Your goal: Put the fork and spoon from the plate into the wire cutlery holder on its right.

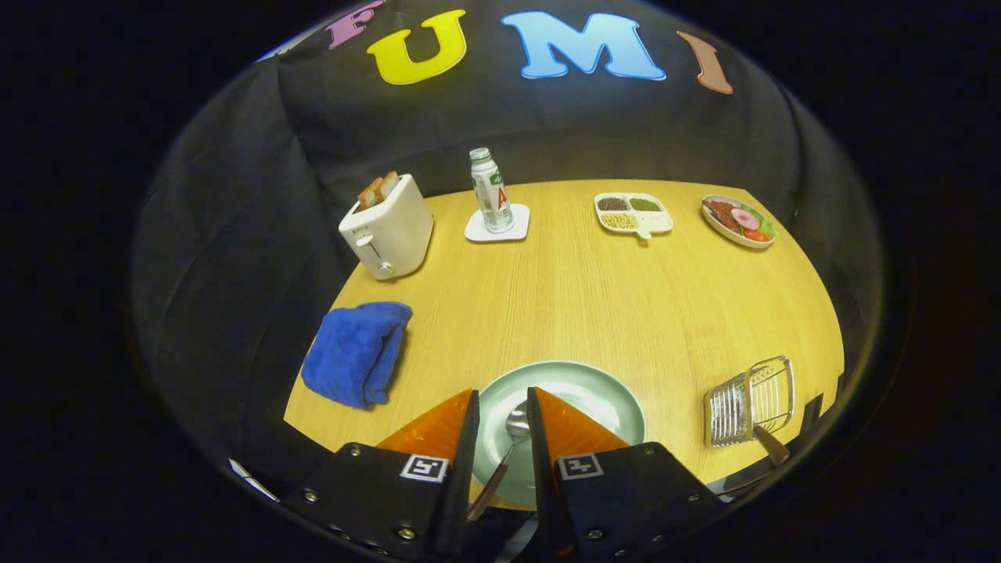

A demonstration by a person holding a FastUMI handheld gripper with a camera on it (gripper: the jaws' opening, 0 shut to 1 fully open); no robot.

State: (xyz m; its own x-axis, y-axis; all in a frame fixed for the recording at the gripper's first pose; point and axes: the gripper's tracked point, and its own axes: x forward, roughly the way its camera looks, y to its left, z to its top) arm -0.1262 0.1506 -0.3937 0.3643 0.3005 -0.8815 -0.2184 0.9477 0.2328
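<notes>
The gripper [502, 407] is hovering low over the green plate [602, 395], its fingers standing apart with the spoon [512, 438] lying between them, ungripped. One wooden handle is already poking from the wire cutlery holder [749, 410] to the right, probably the fork. Next: closing on the spoon, then carrying it right.

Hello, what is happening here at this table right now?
A person is clearing cutlery with a hand-held gripper. Its two fingers are open over the green plate, with the spoon lying between them, not yet pinched. The wire cutlery holder stands to the right of the plate, and a wooden handle already sticks out of it. A toaster, a bottle and a blue cloth sit farther off.
</notes>
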